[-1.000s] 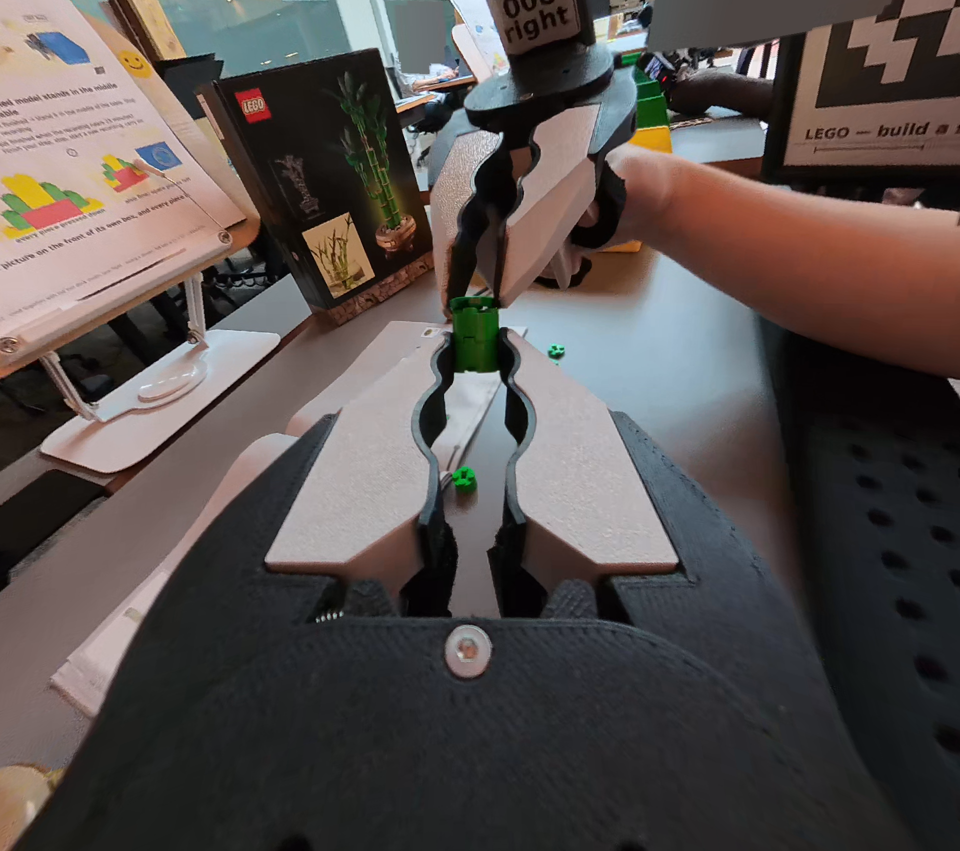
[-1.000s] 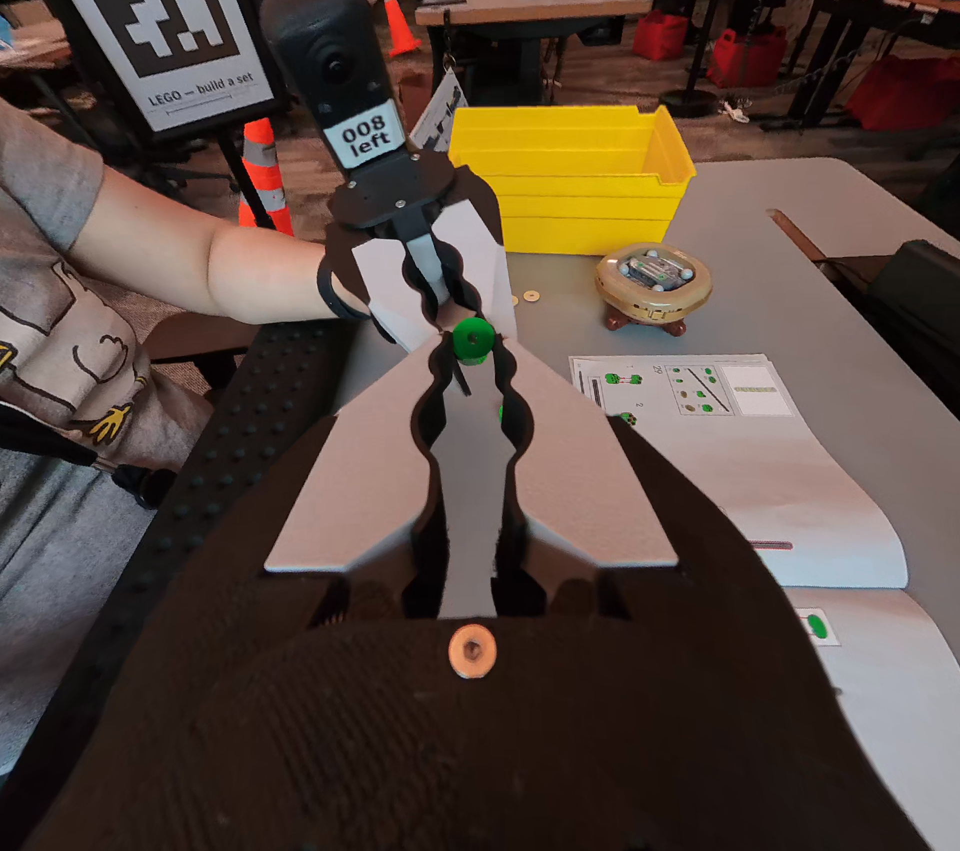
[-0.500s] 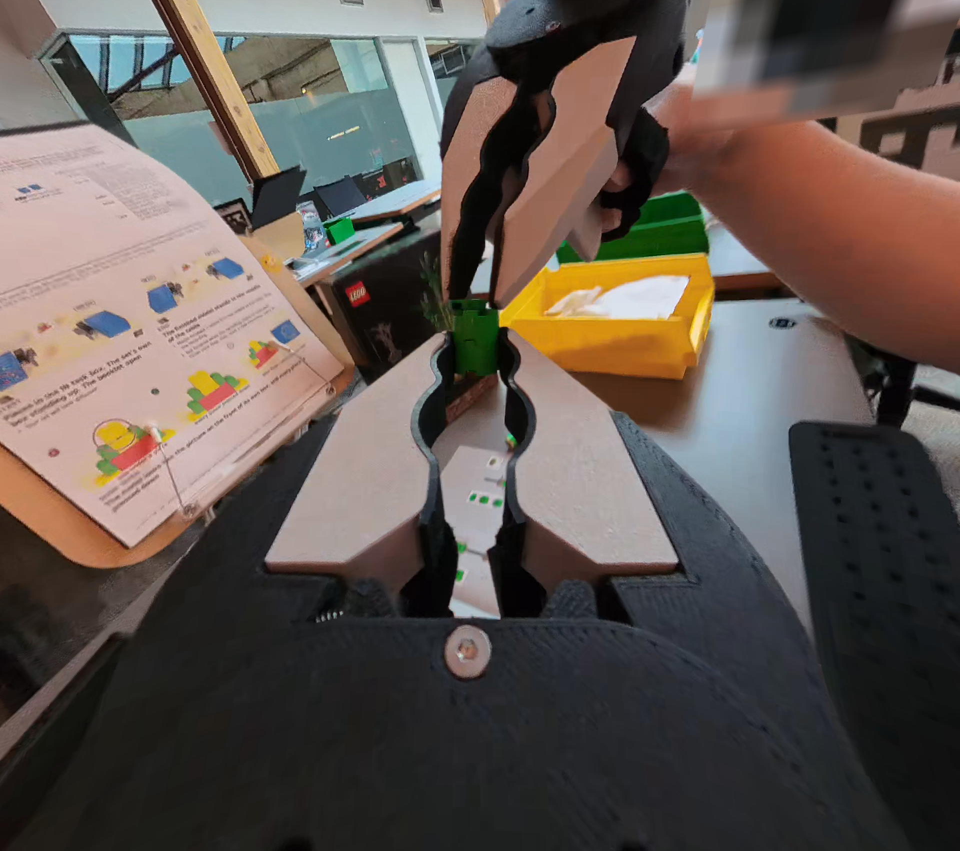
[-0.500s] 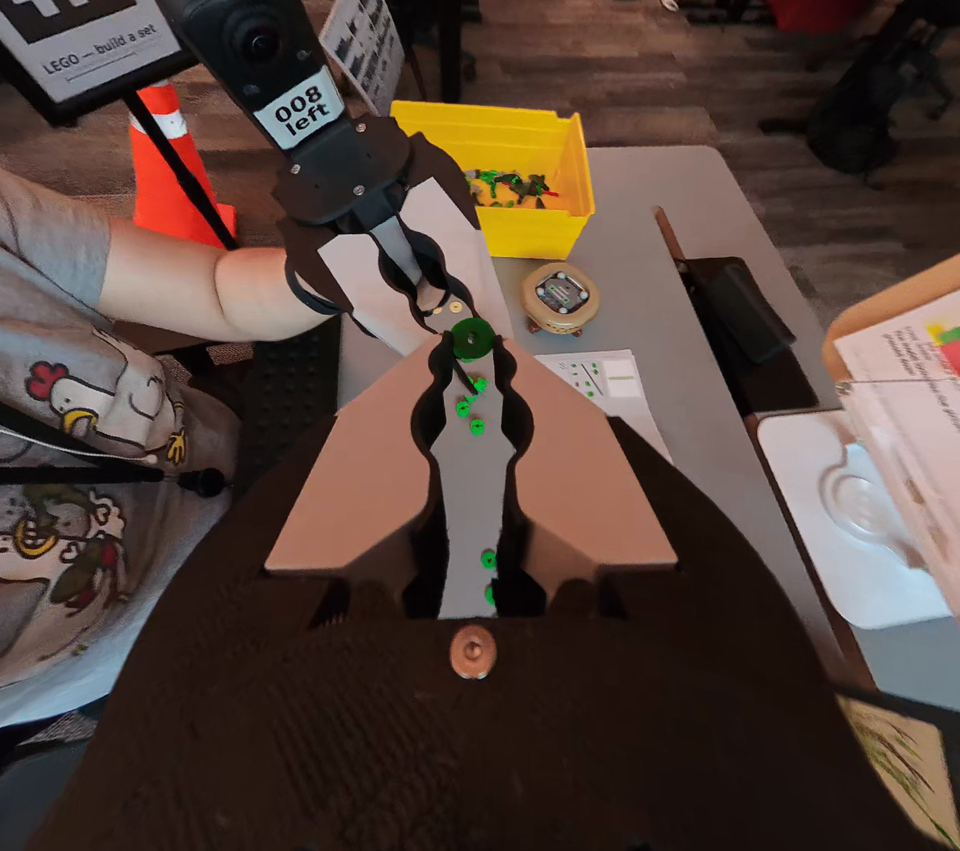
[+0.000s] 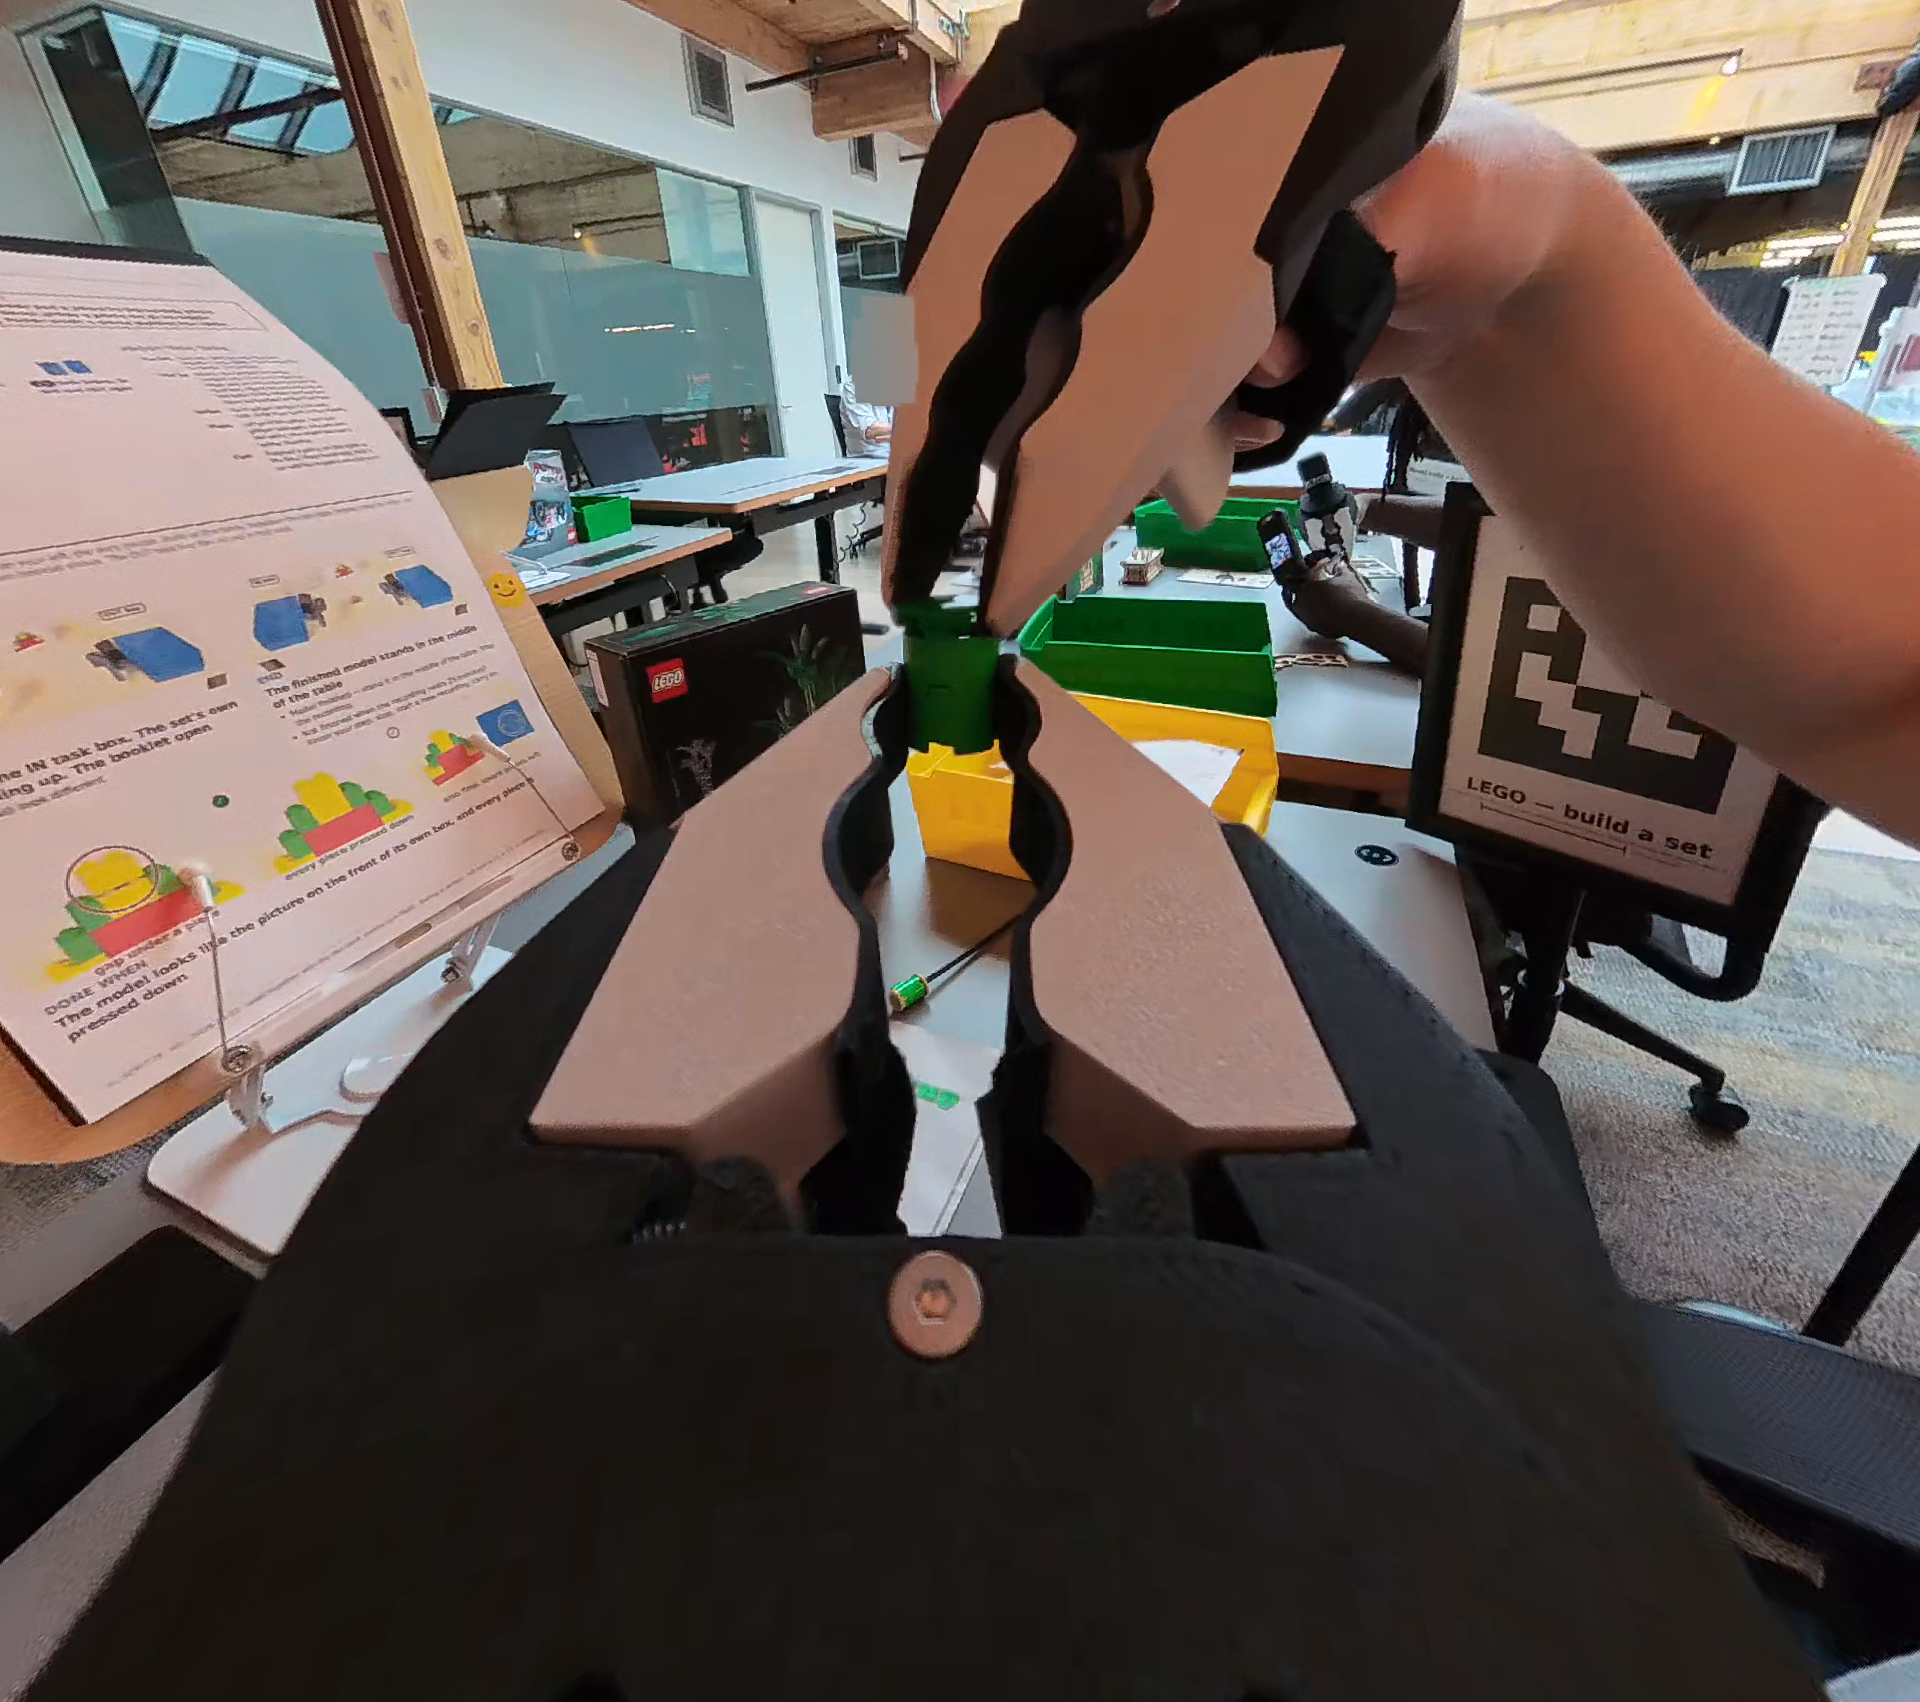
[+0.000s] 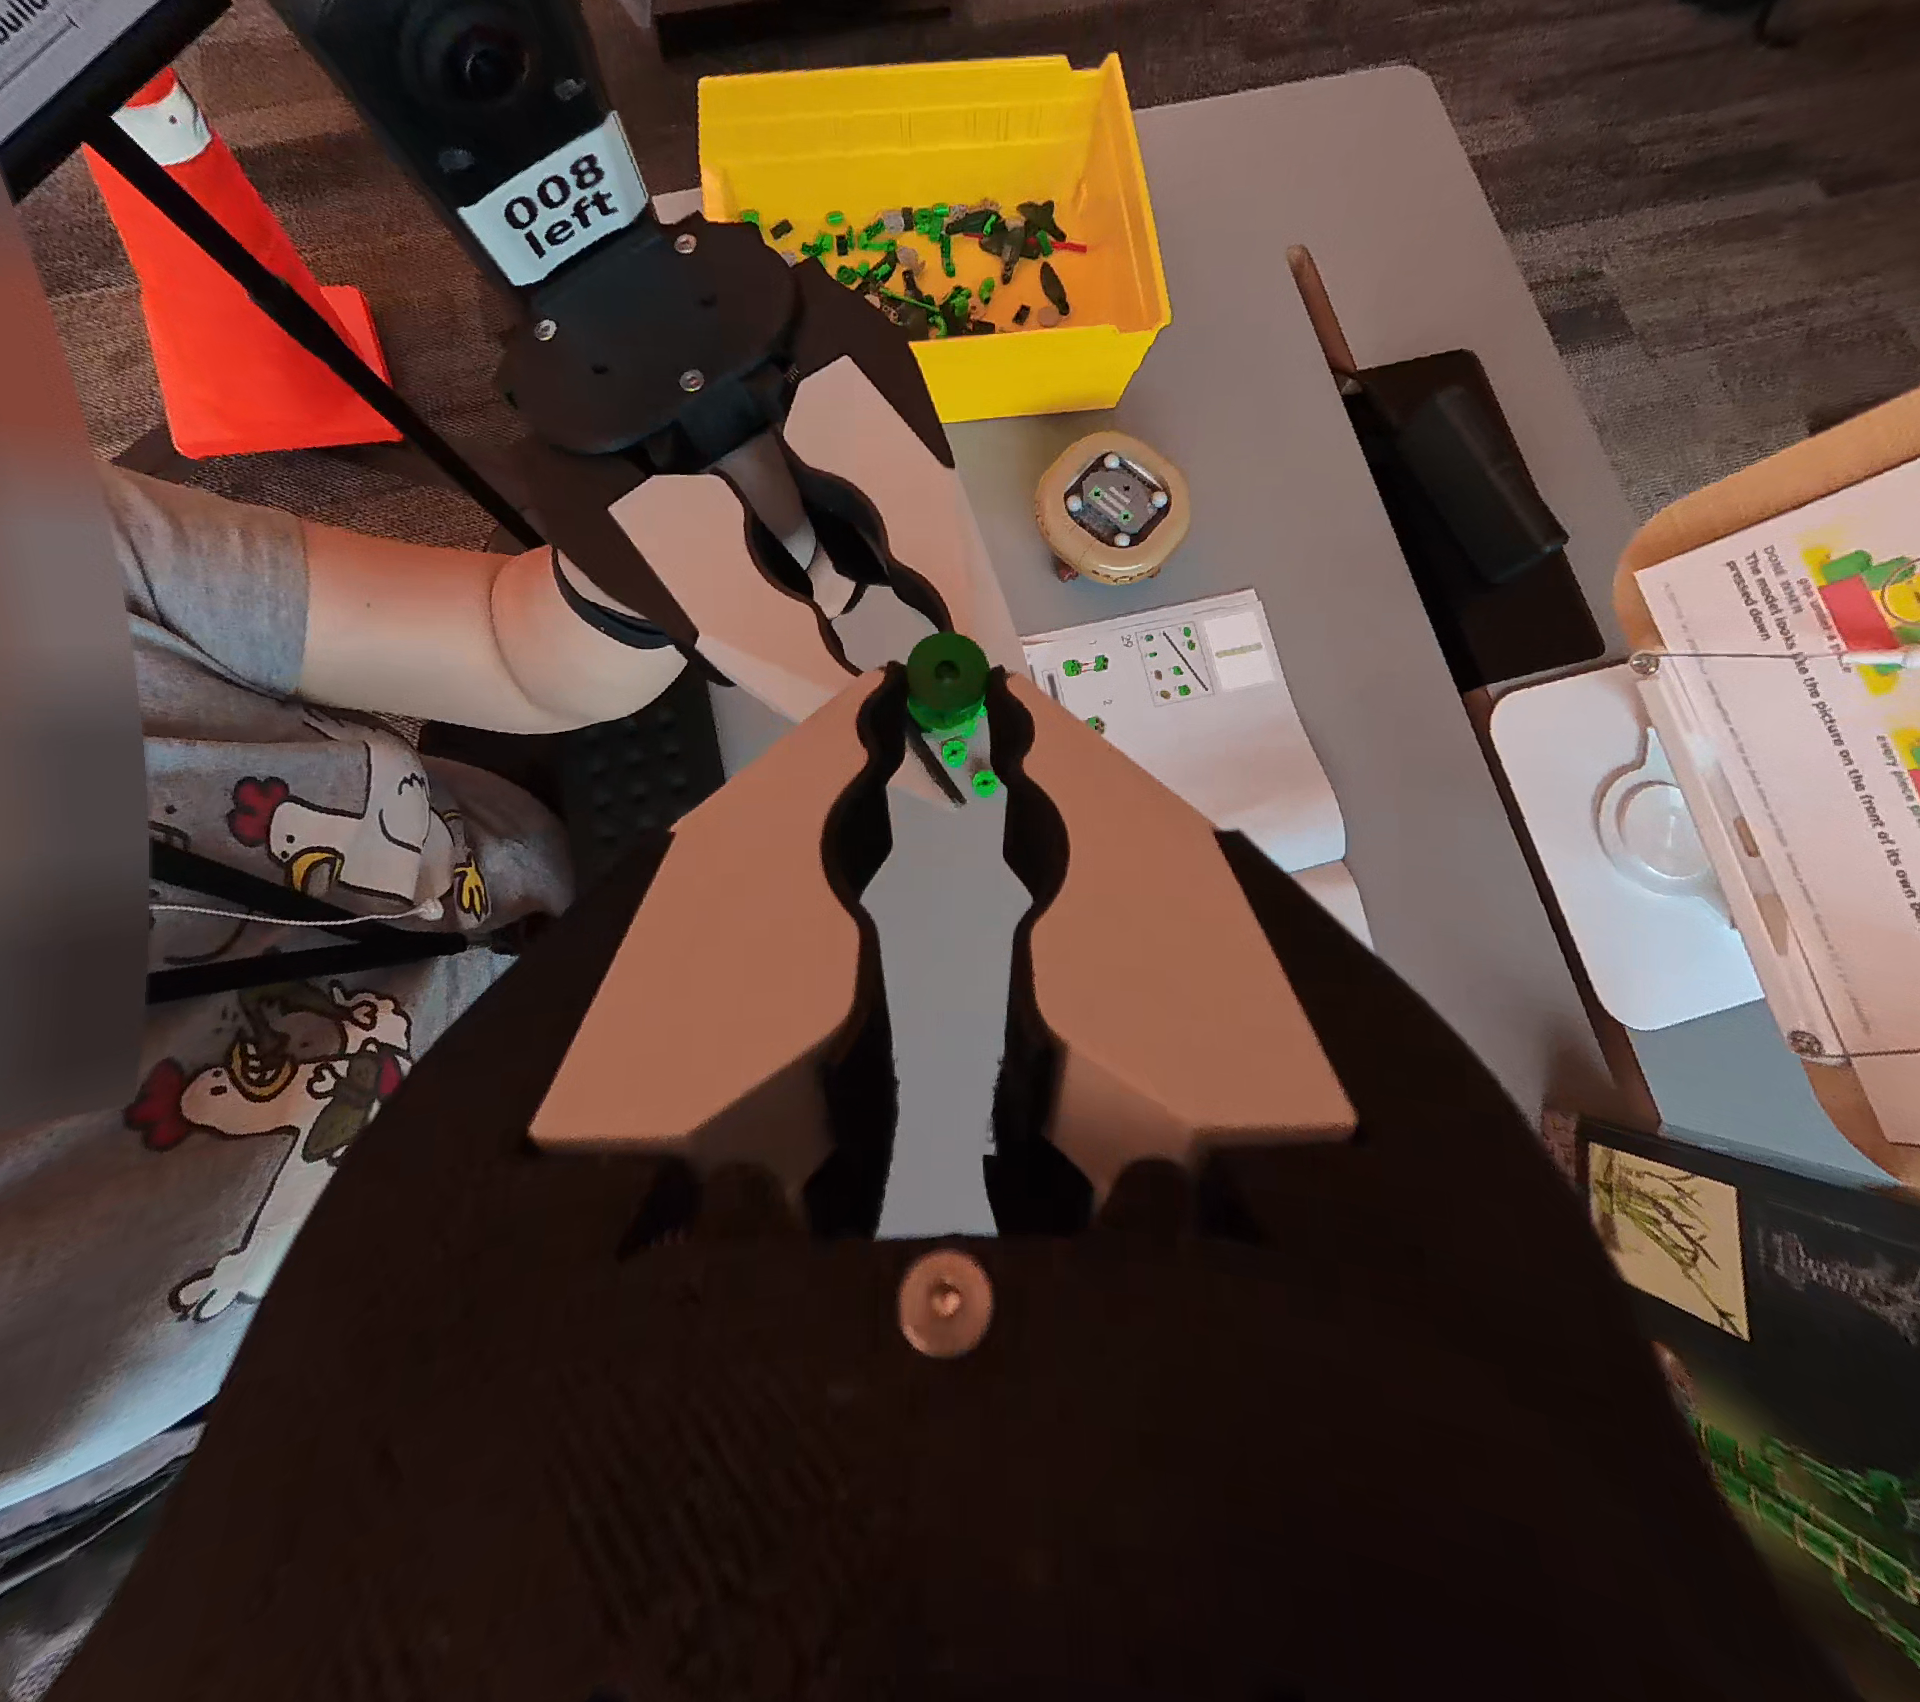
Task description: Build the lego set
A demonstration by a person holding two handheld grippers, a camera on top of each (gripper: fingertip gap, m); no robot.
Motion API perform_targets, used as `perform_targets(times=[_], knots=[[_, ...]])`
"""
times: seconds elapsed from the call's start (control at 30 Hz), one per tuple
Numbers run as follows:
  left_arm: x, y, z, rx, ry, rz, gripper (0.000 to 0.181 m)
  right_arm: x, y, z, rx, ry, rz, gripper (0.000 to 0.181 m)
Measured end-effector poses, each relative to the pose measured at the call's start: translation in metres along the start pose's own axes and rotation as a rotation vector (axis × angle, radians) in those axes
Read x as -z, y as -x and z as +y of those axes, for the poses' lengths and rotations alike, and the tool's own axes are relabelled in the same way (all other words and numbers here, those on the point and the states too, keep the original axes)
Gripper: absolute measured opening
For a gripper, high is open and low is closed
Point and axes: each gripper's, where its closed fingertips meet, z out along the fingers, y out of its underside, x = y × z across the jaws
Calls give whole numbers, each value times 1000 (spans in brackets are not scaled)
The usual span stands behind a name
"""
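Observation:
My left gripper point(image 5: 948, 688) is shut on a green cylindrical Lego piece point(image 5: 948, 712) and holds it upright in the air. My right gripper point(image 5: 951, 610) comes down from above with its tips shut on a green round piece point(image 5: 928, 615) that sits on top of the cylinder. In the right wrist view I look straight down on that round piece point(image 6: 945, 671), which has a centre hole and lies between my right gripper's tips point(image 6: 943, 688). The left gripper point(image 6: 891, 651) reaches it from the upper left. Whether the two pieces are fully joined is hidden by the fingers.
A yellow bin point(image 6: 1127, 198) holds several loose green and dark pieces. A tan round pot base point(image 6: 1112, 509), an open instruction booklet point(image 6: 1226, 717) and small green pieces point(image 6: 966, 769) lie on the grey table point(image 6: 1247, 426). A paper stand point(image 5: 260, 665), a Lego box point(image 5: 727, 696) and a green bin point(image 5: 1153, 650) stand farther off. Left and right tips are no more than a few centimetres apart.
Both grippers have risen together off the table, still holding the green pieces. The left view has tilted up toward the room. The right view has tilted to look straight down.

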Motion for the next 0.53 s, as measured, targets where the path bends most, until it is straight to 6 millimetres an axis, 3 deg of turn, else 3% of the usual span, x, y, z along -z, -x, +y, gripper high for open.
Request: perform_targets(times=[0.53], knots=[[7,4,-6,9,-35,-9,14,-1,-6,-10,-24,-5,31,14]])
